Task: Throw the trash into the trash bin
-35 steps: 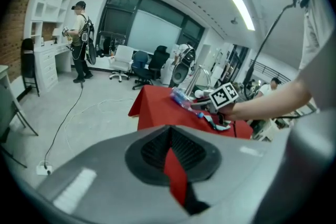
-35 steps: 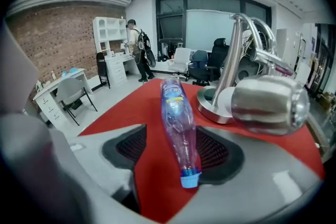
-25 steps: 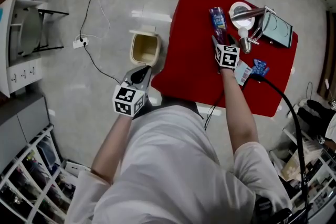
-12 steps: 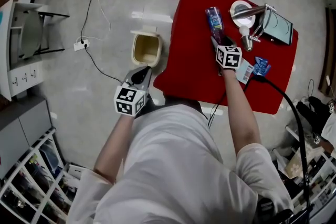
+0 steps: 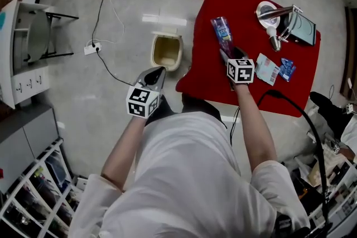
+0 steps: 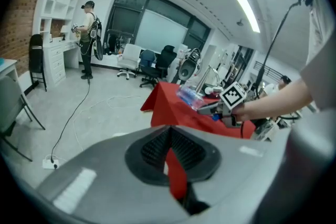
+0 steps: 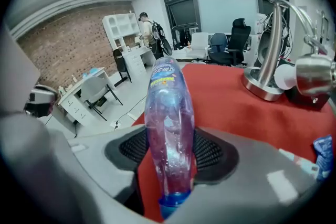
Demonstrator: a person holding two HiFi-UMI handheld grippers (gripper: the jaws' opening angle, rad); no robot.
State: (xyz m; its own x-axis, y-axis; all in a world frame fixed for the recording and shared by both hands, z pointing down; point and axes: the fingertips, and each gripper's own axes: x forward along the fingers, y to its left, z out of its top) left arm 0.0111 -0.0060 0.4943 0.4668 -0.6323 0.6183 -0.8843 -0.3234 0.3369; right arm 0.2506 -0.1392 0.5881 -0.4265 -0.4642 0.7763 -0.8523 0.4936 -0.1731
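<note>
Head view looks down on a person in a white top with tongs in each hand. The right tongs (image 5: pixel 225 52) are just right of the middle of the frame. They have just been closing, and now they squeeze a clear plastic bottle (image 5: pixel 221 30) between their two pads. The bottle has a blue cap and a blue label. Its cap end sits deep in the tongs. The rest pokes out toward the top of the frame, over the red worktop (image 5: pixel 251 95), near its left edge.

The left tongs (image 5: pixel 157 73) are left of the middle, over the grey floor (image 5: pixel 83 97). Their tips are together and they hold nothing.

The tan trash bin (image 5: pixel 167 51) stands open on the floor. It is just left of the worktop and just above the left tongs in the frame.

A shiny metal thing (image 5: pixel 277 13) stands at the upper right of the worktop. A pale packet (image 5: pixel 268 68) and a blue packet (image 5: pixel 287 68) lie to the right of the right tongs.
</note>
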